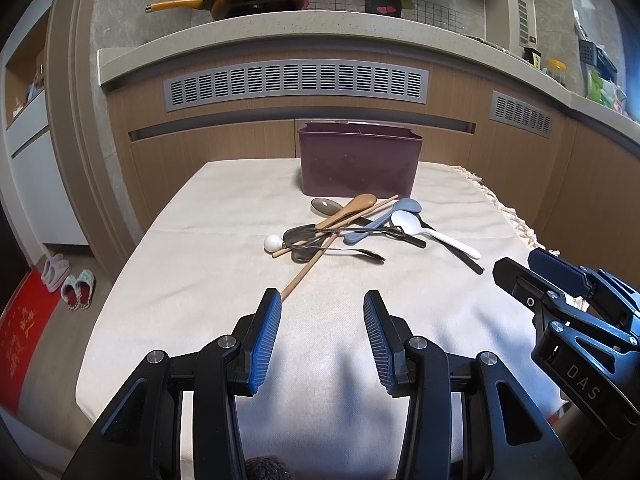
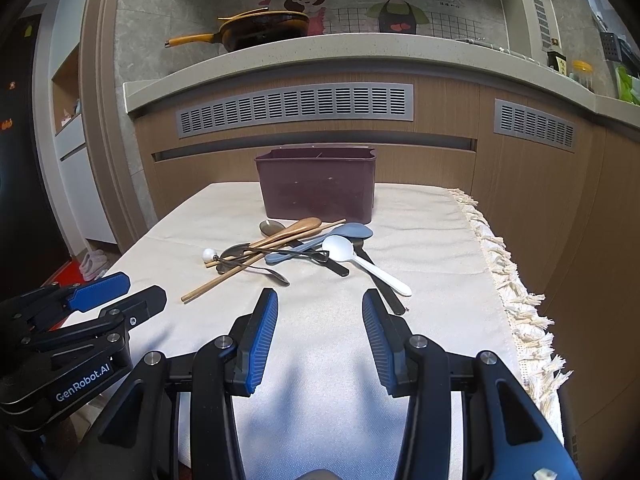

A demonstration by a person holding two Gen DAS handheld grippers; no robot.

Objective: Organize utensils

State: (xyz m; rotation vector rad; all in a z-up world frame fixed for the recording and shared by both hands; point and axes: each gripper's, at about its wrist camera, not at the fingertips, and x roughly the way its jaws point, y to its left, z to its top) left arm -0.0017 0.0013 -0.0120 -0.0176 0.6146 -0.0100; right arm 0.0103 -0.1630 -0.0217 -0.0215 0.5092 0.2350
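Note:
A pile of utensils lies on the cloth-covered table: a white spoon, a blue-grey spoon, a wooden spoon, wooden chopsticks and metal spoons. A dark purple utensil box stands behind the pile. My left gripper is open and empty, short of the pile. My right gripper is open and empty, near the white spoon handle. The box also shows in the right wrist view.
The cloth's fringed edge runs along the table's right side. Wooden kitchen cabinets and a counter with a yellow-handled pan stand behind. Slippers lie on the floor at the left.

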